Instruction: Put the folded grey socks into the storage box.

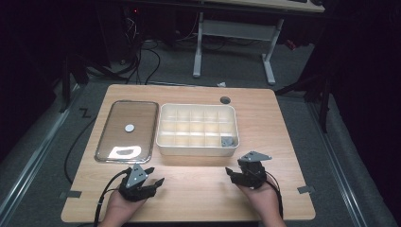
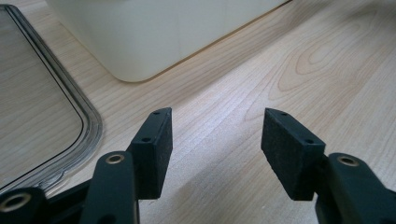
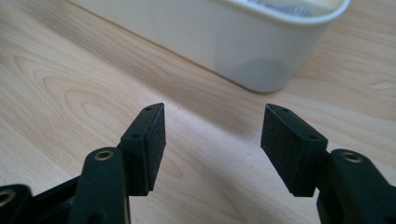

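High view shows a white box (image 1: 197,129) with many little rooms sitting in the middle of the surface (image 1: 283,142), so both hands can reach it. One small grey part (image 1: 228,141) lies in the corner room nearest the right claw (image 1: 242,173). Its clear lid (image 1: 126,131) lies flat just beside the box on the left, leaving the rooms open. The left claw (image 1: 150,176) and right claw both rest near the front edge with jaws apart, holding nothing.

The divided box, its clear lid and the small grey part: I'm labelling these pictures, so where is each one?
divided box (image 1: 163,142), high view, on its near-left rim.
clear lid (image 1: 142,123), high view, on its flat panel.
small grey part (image 1: 228,141), high view, on its middle, in the box's near-right compartment.
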`<control>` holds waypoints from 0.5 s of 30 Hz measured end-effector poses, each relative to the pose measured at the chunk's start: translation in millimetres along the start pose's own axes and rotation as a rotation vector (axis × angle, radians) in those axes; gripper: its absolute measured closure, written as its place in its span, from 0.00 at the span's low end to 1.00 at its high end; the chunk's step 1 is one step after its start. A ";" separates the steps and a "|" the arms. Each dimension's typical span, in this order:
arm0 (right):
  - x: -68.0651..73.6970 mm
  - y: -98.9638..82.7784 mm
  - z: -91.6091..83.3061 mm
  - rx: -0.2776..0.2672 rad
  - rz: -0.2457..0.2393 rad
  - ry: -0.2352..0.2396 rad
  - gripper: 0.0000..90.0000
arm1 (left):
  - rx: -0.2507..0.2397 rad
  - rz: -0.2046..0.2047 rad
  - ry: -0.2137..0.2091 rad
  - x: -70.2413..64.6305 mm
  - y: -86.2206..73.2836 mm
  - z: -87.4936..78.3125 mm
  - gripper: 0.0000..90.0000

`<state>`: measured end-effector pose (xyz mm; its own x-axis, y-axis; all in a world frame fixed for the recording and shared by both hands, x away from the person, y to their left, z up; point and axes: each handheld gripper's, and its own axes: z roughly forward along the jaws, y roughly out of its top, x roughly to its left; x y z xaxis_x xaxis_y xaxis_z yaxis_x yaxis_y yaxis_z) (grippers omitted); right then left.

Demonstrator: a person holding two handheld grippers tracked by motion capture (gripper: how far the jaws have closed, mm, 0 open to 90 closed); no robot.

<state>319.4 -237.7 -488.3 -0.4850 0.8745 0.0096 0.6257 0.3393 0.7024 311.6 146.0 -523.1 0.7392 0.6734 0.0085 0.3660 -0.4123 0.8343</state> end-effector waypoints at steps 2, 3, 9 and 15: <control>3.3 -6.6 3.3 -0.003 0.007 0.001 0.44 | 0.001 0.003 0.000 -0.8 -0.1 0.0 0.49; 4.5 -9.8 5.1 -0.010 0.009 0.002 0.43 | 0.002 0.002 -0.003 -1.3 -0.1 0.0 0.49; 12.8 -35.1 15.4 -0.080 0.032 0.016 0.42 | 0.001 -0.003 -0.009 -4.1 -0.7 -0.2 0.49; 15.2 -43.2 10.3 -0.097 0.022 0.004 0.41 | 0.011 0.002 -0.010 -3.9 -1.8 0.1 0.49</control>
<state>291.3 -235.5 -525.8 -0.4746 0.8797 0.0287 0.5740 0.2847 0.7678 308.1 144.0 -524.7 0.7455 0.6665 0.0045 0.3707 -0.4202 0.8283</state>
